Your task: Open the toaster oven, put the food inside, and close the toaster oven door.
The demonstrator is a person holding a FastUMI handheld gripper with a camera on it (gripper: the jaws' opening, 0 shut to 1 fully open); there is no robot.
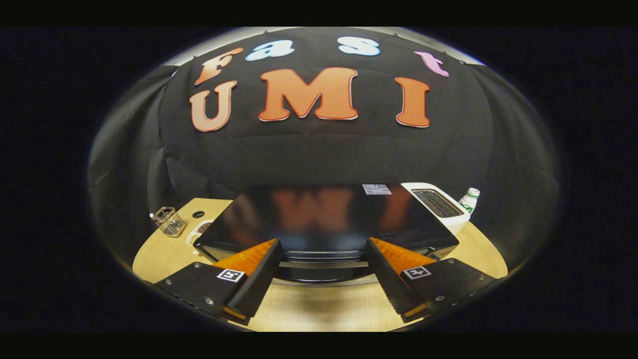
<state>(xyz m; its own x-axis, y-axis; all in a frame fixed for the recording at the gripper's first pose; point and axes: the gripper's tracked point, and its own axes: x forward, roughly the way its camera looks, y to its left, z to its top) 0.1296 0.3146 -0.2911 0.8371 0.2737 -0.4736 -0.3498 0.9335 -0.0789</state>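
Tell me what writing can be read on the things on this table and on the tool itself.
No text here can be quoted.
White sticker on top of the toaster oven: print too small to read.
Bottle behind the white toaster: label too small to read.
Square tags on the tool, which is open with its fingers spread before the oven's front: black-and-white patterns, no words.

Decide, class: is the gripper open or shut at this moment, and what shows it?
Open. The gripper has its two fingers spread wide, with the toaster oven's front handle bar in the gap between them, neither finger pressing on it.
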